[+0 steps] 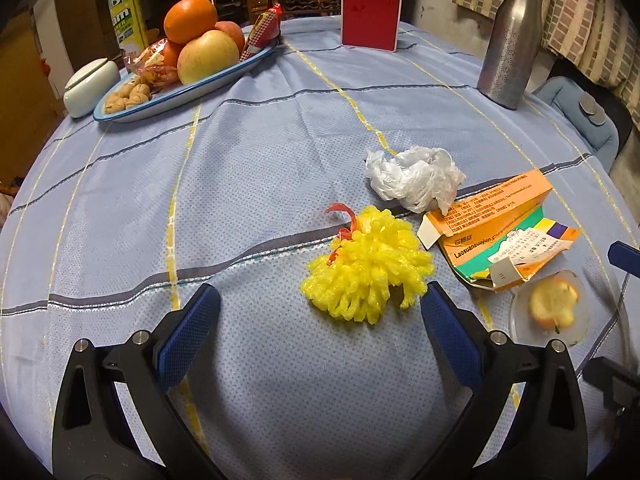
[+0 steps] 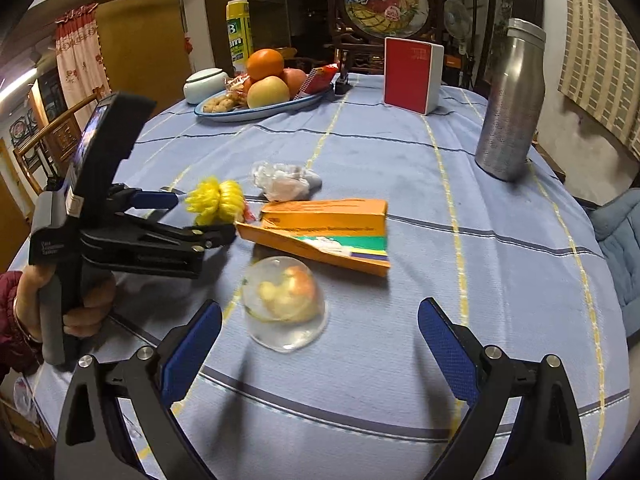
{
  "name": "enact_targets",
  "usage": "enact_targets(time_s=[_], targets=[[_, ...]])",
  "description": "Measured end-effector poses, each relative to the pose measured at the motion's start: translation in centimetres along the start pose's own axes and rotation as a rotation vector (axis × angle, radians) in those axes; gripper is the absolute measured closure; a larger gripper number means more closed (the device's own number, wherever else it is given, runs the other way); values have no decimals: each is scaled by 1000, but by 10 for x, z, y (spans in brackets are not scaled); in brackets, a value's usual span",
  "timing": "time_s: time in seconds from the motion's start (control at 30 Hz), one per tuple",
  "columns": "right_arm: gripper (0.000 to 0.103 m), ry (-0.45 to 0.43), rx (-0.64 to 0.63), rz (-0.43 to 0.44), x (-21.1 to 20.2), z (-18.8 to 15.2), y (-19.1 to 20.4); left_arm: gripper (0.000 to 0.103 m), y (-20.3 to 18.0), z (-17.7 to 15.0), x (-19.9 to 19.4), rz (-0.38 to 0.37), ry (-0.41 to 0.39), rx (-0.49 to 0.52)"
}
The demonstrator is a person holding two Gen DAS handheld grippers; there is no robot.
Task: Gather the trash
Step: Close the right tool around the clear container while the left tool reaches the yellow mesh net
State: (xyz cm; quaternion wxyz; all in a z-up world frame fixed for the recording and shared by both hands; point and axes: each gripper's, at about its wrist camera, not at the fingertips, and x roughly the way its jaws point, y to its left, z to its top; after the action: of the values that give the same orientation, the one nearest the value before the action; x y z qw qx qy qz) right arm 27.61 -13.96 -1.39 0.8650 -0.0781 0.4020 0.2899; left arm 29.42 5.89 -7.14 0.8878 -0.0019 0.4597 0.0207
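Note:
A yellow foam fruit net [image 1: 368, 266] with a red tie lies on the blue tablecloth [image 1: 260, 184], just ahead of my open, empty left gripper [image 1: 320, 312]. Beyond it lie a crumpled white plastic bag [image 1: 414, 178] and a torn orange medicine box [image 1: 500, 226] with a receipt in it. A clear plastic lid holding an apple core [image 1: 554, 302] sits right of the box. In the right wrist view, my right gripper [image 2: 320, 326] is open and empty, with the lid and core [image 2: 286, 302] just ahead between its fingers. The box [image 2: 328, 232], net [image 2: 216, 200] and left gripper [image 2: 196, 216] show there too.
A fruit plate [image 1: 188, 92] with an orange, apples, walnuts and snacks stands far left by a white lidded jar [image 1: 90, 86] and a yellow canister [image 1: 124, 12]. A red box [image 1: 370, 10] stands at the back and a steel bottle [image 1: 510, 40] far right. A blue chair cushion [image 1: 580, 118] lies past the table's right edge.

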Motion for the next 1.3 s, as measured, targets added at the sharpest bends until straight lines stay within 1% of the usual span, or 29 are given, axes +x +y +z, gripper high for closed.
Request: enact_targets(time_s=[0.1, 0.17, 0.2, 0.23, 0.3, 0.33, 0.37, 0.5, 0.57, 0.63, 0.7, 0.73, 0.77, 0.83, 0.9, 0.97, 1.13, 1.3], targets=[[8, 20, -3, -15, 6, 4, 9, 5, 0, 0, 0, 0, -1, -1], [13, 40, -6, -21, 12, 6, 14, 5, 0, 0, 0, 0, 0, 0], [14, 50, -7, -25, 15, 7, 16, 5, 0, 0, 0, 0, 0, 0], [18, 57, -8, -32, 17, 7, 18, 5, 0, 0, 0, -1, 0, 0], [31, 70, -11, -48, 21, 8, 19, 5, 0, 0, 0, -1, 0, 0], [48, 78, -2, -48, 22, 7, 18, 5, 0, 0, 0, -1, 0, 0], [54, 75, 14, -40, 22, 7, 16, 5, 0, 0, 0, 0, -1, 0], [54, 45, 91, -160, 8, -2, -9, 5, 0, 0, 0, -1, -1, 0], [54, 55, 131, -214, 2, -8, -26, 5, 0, -1, 0, -1, -1, 0], [54, 63, 185, -195, 0, -14, -42, 5, 0, 0, 0, -2, -1, 0], [54, 56, 256, -157, -2, -17, -57, 5, 0, 0, 0, -2, -1, 0], [52, 62, 272, -161, -1, -18, -60, 5, 0, 0, 0, -2, -1, 0], [44, 70, 273, -162, 0, -18, -59, 5, 0, 0, 0, -2, -1, 0], [35, 81, 243, -171, 3, -17, -53, 5, 0, 0, 0, -3, -1, 0], [31, 72, 202, -194, 2, -16, -45, 6, 0, 0, 0, -3, 0, -1], [25, 65, 188, -197, 0, -16, -43, 6, 0, 0, 0, -3, 0, -1], [24, 66, 217, -189, -1, -16, -49, 6, 3, 1, -1, -26, -7, -16], [19, 60, 212, -190, -2, -16, -48, 6, 11, 6, -6, -46, -46, -44]])
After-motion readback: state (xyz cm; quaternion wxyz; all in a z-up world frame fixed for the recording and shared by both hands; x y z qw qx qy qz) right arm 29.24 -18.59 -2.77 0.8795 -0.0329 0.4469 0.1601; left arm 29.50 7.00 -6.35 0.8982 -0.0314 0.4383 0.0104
